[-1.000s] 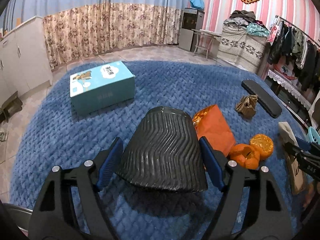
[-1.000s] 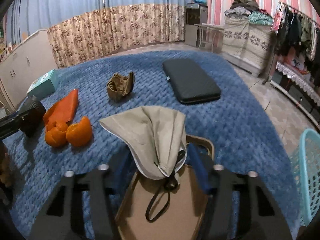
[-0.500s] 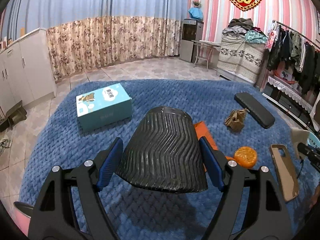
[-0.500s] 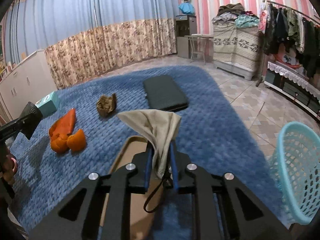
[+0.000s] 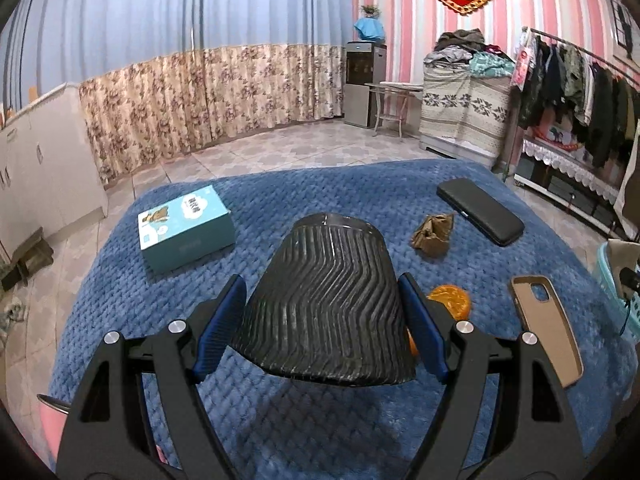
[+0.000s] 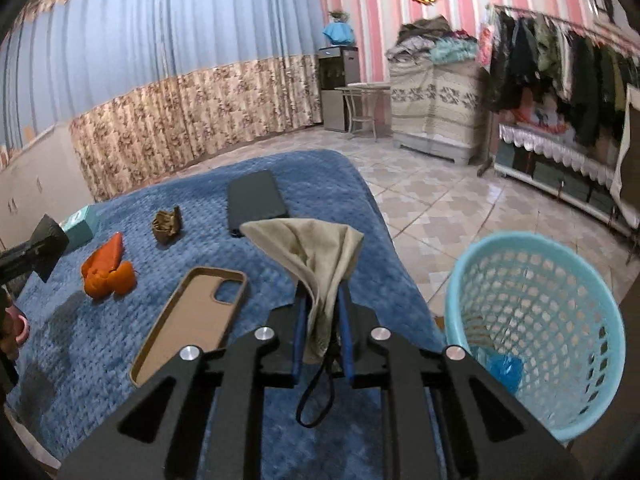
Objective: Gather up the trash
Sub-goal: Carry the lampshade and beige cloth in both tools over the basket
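- Blue quilted cover lies over the desk; places below are given relative to the phone case, which lies flat and open side up on that cover.
- Right gripper: jaws clamped on a beige pouch, held off the cover just right of the case; a black cord hangs from it.
- Basket, light blue, stands on the floor right of the case, off the desk edge; something blue lies in its bottom.
- Left gripper: jaws set wide, pressed on the sides of a black ribbed cup, left of the case.
- Orange peel lies on the cover left of the case.
- Brown crumpled paper sits beyond the case.
- Black flat case lies beyond it as well.
- Teal box sits far left.
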`<action>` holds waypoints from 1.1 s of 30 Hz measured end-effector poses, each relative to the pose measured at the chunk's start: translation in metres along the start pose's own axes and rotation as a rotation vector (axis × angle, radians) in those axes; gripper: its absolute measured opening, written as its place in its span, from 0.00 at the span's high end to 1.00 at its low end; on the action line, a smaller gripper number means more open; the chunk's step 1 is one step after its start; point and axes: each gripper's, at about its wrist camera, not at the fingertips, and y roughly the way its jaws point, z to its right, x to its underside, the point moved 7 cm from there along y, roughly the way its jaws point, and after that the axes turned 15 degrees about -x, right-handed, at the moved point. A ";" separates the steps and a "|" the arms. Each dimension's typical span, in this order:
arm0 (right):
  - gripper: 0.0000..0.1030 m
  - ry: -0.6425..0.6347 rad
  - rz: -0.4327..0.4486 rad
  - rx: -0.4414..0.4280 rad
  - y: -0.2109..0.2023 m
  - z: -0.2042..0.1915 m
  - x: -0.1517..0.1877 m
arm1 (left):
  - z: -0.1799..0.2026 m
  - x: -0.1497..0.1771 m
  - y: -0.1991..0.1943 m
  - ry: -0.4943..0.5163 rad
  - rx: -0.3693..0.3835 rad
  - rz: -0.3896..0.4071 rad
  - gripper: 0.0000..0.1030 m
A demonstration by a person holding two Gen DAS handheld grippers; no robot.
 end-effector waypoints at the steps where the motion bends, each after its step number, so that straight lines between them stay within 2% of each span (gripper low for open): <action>1: 0.85 0.018 0.004 -0.010 -0.001 0.003 0.002 | 0.002 -0.001 -0.002 0.003 -0.001 0.003 0.27; 9: 0.85 -0.016 0.010 0.012 -0.001 0.000 0.005 | 0.011 -0.011 -0.016 -0.006 0.032 0.015 0.27; 15: 0.85 -0.039 0.054 0.086 -0.026 0.011 -0.001 | 0.045 -0.018 -0.029 0.010 0.092 0.038 0.27; 25: 0.85 0.028 0.161 0.286 -0.100 0.083 -0.009 | 0.157 -0.028 -0.065 0.101 0.247 0.094 0.27; 33: 0.85 0.114 0.197 0.375 -0.130 0.137 0.000 | 0.244 -0.016 -0.092 0.181 0.367 0.117 0.27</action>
